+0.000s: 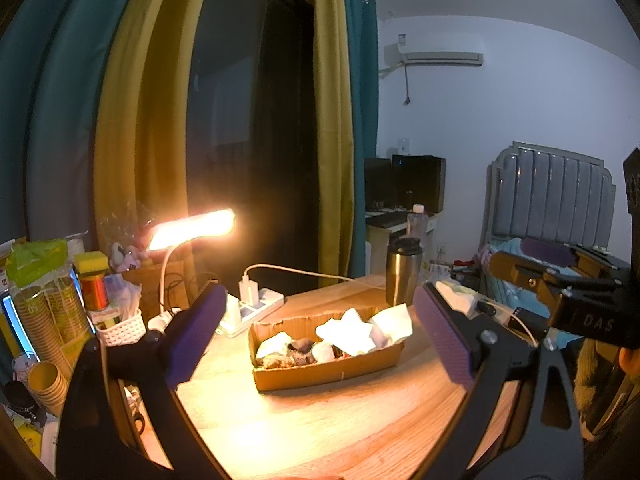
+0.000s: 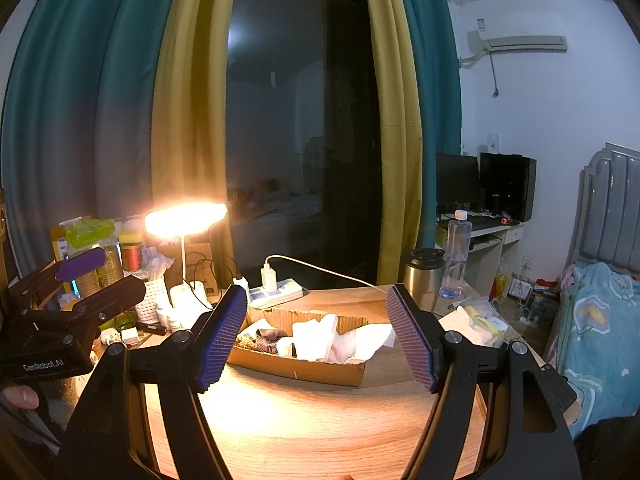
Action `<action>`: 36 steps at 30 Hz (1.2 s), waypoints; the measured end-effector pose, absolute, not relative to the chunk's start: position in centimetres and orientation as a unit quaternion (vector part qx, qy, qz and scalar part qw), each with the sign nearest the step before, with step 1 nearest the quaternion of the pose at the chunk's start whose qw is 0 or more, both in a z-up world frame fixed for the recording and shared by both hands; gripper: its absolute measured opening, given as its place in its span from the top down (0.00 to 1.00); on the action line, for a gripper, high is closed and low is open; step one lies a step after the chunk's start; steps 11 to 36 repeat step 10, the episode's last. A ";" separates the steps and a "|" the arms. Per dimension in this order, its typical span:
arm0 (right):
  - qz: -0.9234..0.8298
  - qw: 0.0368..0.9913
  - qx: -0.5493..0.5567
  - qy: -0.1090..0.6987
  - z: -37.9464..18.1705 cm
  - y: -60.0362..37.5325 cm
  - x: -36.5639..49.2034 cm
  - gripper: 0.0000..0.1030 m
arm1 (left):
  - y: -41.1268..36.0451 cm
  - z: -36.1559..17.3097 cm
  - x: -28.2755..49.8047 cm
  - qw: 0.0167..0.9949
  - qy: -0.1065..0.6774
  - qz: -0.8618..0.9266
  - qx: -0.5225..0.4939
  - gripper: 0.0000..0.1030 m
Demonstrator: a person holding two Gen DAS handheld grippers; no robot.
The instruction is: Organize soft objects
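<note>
A shallow cardboard box (image 1: 328,372) sits on the wooden table (image 1: 320,432) and holds soft items: white cloths (image 1: 352,330) and dark patterned socks (image 1: 300,354). It also shows in the right wrist view (image 2: 296,366), with white cloths (image 2: 316,338) inside. My left gripper (image 1: 320,332) is open and empty, raised in front of the box. My right gripper (image 2: 318,340) is open and empty, also in front of the box. The right gripper shows at the right edge of the left wrist view (image 1: 560,280); the left gripper shows at the left of the right wrist view (image 2: 80,280).
A lit desk lamp (image 1: 192,228) stands at the back left beside a power strip (image 1: 256,308) with a charger. A steel tumbler (image 1: 402,276) and a water bottle (image 2: 454,256) stand at the back right. Paper cups (image 1: 44,320), a white basket (image 1: 122,326) and tissues (image 2: 476,326) crowd the table's sides.
</note>
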State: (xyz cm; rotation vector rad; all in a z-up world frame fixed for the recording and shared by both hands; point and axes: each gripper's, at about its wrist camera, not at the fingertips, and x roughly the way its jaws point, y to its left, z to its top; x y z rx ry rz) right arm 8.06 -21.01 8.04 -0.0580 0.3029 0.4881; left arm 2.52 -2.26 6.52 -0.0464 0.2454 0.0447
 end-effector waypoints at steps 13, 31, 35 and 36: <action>0.241 0.958 -0.028 0.150 8.0 -21.0 8.0 0.27 | -2.2 6.5 2.5 0.992 0.125 0.018 -0.025 0.07; 0.241 0.958 -0.028 0.150 8.0 -21.0 8.0 0.27 | -2.2 6.5 2.5 0.992 0.125 0.018 -0.025 0.07; 0.241 0.958 -0.028 0.150 8.0 -21.0 8.0 0.27 | -2.2 6.5 2.5 0.992 0.125 0.018 -0.025 0.07; 0.241 0.958 -0.028 0.150 8.0 -21.0 8.0 0.27 | -2.2 6.5 2.5 0.992 0.125 0.018 -0.025 0.07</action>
